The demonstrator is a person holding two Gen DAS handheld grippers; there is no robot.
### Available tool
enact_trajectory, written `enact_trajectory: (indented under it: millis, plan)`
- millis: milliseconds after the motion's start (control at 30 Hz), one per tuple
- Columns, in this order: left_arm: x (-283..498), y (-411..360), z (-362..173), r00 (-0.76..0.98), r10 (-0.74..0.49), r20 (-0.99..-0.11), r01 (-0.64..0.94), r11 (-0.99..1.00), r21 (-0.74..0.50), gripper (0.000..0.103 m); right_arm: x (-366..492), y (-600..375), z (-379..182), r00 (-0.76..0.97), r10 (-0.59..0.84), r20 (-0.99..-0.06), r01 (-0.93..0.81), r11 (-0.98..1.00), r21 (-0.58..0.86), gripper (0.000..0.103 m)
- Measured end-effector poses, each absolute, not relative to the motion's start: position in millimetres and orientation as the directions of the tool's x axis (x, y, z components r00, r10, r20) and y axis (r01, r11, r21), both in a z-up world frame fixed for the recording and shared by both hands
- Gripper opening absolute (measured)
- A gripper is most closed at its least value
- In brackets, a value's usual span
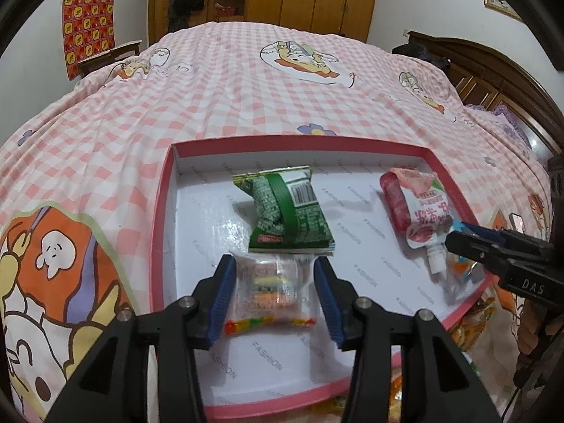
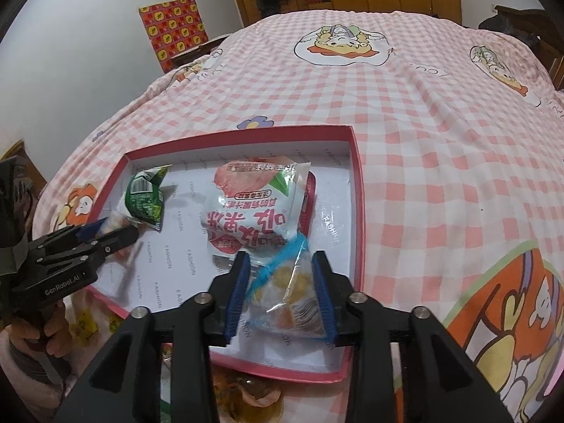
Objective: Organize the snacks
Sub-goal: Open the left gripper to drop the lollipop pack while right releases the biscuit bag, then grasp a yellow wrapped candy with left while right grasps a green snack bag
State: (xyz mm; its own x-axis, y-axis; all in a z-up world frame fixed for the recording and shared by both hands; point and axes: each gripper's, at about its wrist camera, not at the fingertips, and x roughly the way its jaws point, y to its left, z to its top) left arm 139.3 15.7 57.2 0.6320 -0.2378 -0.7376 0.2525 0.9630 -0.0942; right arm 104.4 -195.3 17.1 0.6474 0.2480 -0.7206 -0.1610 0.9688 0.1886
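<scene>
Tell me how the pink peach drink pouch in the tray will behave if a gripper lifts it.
The drink pouch looks soft-sided and bulging, so it would probably sag and feel heavy for its size. Its glossy film may slip between the pads. Its rigid spout probably offers a firmer hold.

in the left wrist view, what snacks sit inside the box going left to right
clear candy packet between the left gripper jaws → green snack bag → pink-and-white spout pouch, all inside the pink-rimmed box
</scene>
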Motion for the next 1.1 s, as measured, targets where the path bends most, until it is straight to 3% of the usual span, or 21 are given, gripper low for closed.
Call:
enact_trajectory:
  millis: [200, 1100]
  plan:
    - [129, 13, 67, 0.645, -0.237, -0.727, 0.265, 0.961, -0.079, 0.058, 95, -194, 26, 0.666, 0.248, -0.703, -0.169, 0.969, 0.181, 0.049]
    - [67, 43, 87, 0.654, -0.246, -0.715, 0.216, 0.967, -0.135, 0.058, 26, -188, 39, 0.683, 0.302, -0.665, -0.194, 0.953, 0.234, 0.051]
